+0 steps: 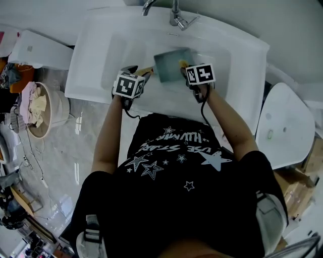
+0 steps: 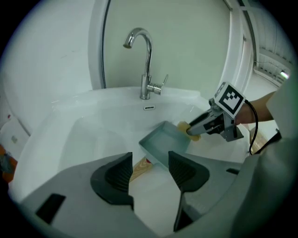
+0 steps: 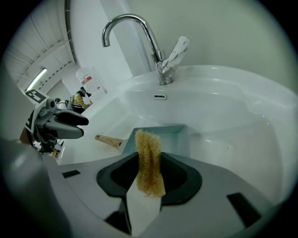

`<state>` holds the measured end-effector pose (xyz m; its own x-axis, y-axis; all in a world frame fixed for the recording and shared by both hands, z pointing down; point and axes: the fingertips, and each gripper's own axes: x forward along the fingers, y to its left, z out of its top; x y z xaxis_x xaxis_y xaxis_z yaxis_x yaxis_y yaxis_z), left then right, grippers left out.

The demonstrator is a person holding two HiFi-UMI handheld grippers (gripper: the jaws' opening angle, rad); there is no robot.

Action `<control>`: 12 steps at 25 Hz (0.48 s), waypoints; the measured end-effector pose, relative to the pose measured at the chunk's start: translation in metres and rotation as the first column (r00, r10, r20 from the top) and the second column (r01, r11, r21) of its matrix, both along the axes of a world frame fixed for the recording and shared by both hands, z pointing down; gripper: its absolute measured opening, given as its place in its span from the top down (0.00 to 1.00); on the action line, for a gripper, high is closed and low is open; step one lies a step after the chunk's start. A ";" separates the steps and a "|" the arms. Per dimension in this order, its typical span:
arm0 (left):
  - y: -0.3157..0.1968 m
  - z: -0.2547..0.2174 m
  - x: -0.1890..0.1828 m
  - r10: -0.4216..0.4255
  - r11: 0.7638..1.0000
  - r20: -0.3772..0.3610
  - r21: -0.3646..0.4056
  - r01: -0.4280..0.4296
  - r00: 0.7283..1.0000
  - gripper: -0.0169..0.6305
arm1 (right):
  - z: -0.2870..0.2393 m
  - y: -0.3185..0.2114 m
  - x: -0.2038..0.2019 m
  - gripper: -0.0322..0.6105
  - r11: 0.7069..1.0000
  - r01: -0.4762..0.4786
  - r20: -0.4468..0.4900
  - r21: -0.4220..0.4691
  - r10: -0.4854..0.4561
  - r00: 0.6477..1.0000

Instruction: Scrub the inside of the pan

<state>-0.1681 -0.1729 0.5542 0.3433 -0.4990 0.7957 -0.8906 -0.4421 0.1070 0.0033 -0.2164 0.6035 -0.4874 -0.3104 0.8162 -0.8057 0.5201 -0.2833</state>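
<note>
Left gripper [image 2: 150, 161] apart, empty; right gripper [image 3: 149, 160] pinches sponge [image 3: 147, 144]: plain in own view, speck overhead.

The pan [image 1: 170, 64] lies in the basin of the sink [image 1: 93, 70], in front of the faucet [image 1: 176, 15] at the back rim. Its handle [image 1: 146, 71] points left, below the left claw [image 2: 150, 158], which is clear of it. The right claw [image 3: 149, 157], at the pan's right edge, has the sponge [image 3: 149, 167] between its jaws. A basket [image 1: 53, 108] sits on the floor left of the sink.
</note>
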 end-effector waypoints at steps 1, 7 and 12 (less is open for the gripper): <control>0.003 -0.005 0.003 -0.032 0.999 -0.010 0.022 0.032 0.999 0.60 | -0.003 0.002 0.002 0.72 1.000 0.004 0.017 0.003 -0.004 1.000; 0.036 -0.028 0.016 -0.156 0.984 -0.036 0.078 0.159 0.987 0.60 | -0.032 0.021 0.004 0.72 0.998 0.040 0.114 0.047 -0.045 0.992; 0.068 -0.050 0.035 -0.221 0.965 -0.052 0.135 0.226 0.974 0.62 | -0.066 0.047 0.006 0.72 0.994 0.077 0.217 0.084 -0.093 0.972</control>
